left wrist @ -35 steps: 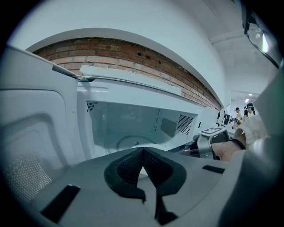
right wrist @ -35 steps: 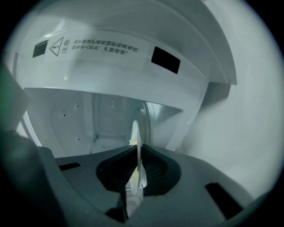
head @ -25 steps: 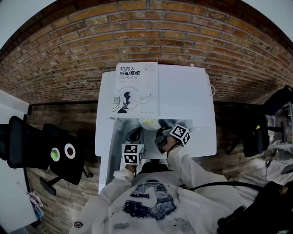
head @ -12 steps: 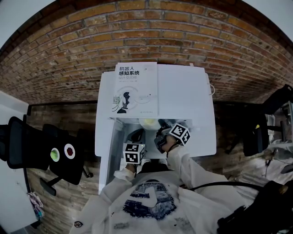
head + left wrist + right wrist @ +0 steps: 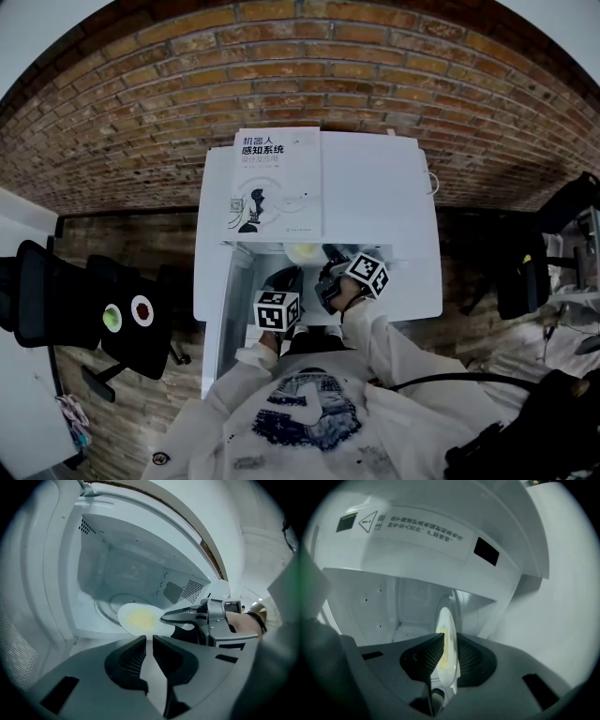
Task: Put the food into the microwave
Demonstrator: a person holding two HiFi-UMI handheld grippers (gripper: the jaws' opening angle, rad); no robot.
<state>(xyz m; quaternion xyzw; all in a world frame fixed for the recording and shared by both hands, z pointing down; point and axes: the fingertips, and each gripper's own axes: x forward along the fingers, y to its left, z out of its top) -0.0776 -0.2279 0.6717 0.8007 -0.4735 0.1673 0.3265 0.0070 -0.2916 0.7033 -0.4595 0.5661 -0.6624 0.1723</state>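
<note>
A white microwave (image 5: 375, 197) stands with its door (image 5: 214, 319) swung open to the left. My right gripper (image 5: 450, 639) is shut on the rim of a white plate (image 5: 446, 620) of yellow food, holding it at the mouth of the cavity (image 5: 131, 569), just before the glass turntable (image 5: 105, 609). In the left gripper view the plate (image 5: 140, 619) lies flat with the right gripper (image 5: 164, 617) pinching its right edge. My left gripper (image 5: 149, 637) sits just below and in front of the plate; its jaws have just been opening, stand a narrow slit apart and hold nothing.
A large book (image 5: 277, 183) lies on top of the microwave. A black office chair (image 5: 84, 300) stands to the left and another dark chair (image 5: 525, 272) to the right. Brick surface surrounds the microwave.
My left gripper has shifted a little toward the microwave opening, in under the plate. The right gripper and the plate have stayed where they were.
</note>
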